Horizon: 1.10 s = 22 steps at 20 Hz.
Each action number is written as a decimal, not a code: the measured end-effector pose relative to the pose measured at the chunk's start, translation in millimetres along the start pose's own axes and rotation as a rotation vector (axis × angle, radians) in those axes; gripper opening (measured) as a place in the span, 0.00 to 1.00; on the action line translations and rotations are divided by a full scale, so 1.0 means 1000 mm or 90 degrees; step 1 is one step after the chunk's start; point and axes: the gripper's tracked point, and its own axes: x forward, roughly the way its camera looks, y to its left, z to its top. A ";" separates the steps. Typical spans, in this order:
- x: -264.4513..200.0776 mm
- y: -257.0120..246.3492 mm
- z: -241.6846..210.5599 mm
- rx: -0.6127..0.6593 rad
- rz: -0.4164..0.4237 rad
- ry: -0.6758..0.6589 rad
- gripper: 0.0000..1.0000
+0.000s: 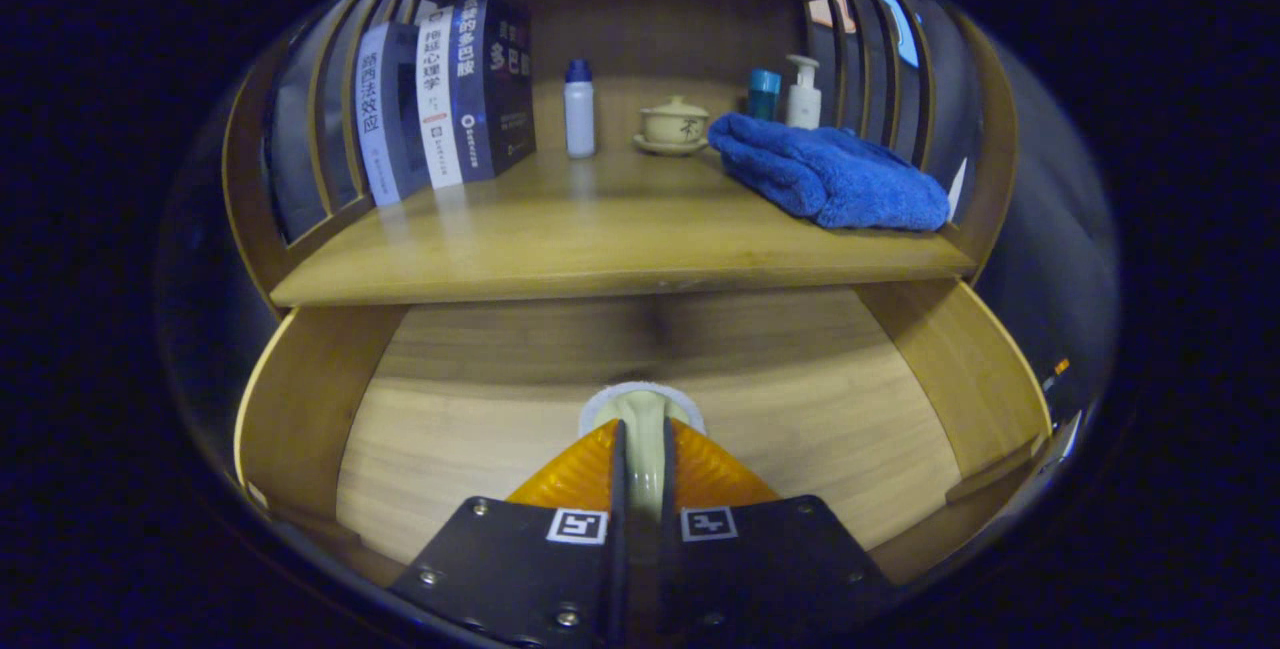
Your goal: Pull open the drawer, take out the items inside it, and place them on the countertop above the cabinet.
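Inside the open wooden drawer [300,409], the gripper [643,439] pointed down and forward, its two fingers [575,474] closed tightly on a pale, cream-coloured item [645,414] with a white rounded rim at its far end. What the item was could not be told, since the fingers hid most of it. It sat near the middle of the drawer, over the light wood floor, and whether it touched that floor could not be told. Bare planks with a fine grain lay to the left and right of it, and the drawer's side walls curved up on both sides.

Above the drawer ran the countertop [560,239], a smooth wooden shelf with a slight shine. At its far left, a row of books [440,94] stood upright, leaning a little. Right of them stood a small white bottle [579,109] with a blue cap. Further right sat a cream lidded cup [673,122] on a saucer. A folded blue towel [830,174] lay on the right side, nearer than the cup. Behind the towel stood a teal-capped container [763,94] and a white pump bottle [802,91], just beside each other. Slatted wooden panels [320,119] closed the shelf at left and right, and a plain wooden back wall [660,29] stood behind everything. The surroundings were dim.
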 end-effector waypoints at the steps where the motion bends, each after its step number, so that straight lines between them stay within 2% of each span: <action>1: -0.008 0.003 0.007 0.002 0.008 -0.024 0.13; 14: -0.151 -0.012 0.117 0.015 -0.018 -0.272 0.13; 18: -0.168 -0.008 0.157 0.047 -0.011 -0.311 0.12; 22: -0.155 -0.007 0.186 0.045 -0.010 -0.310 0.12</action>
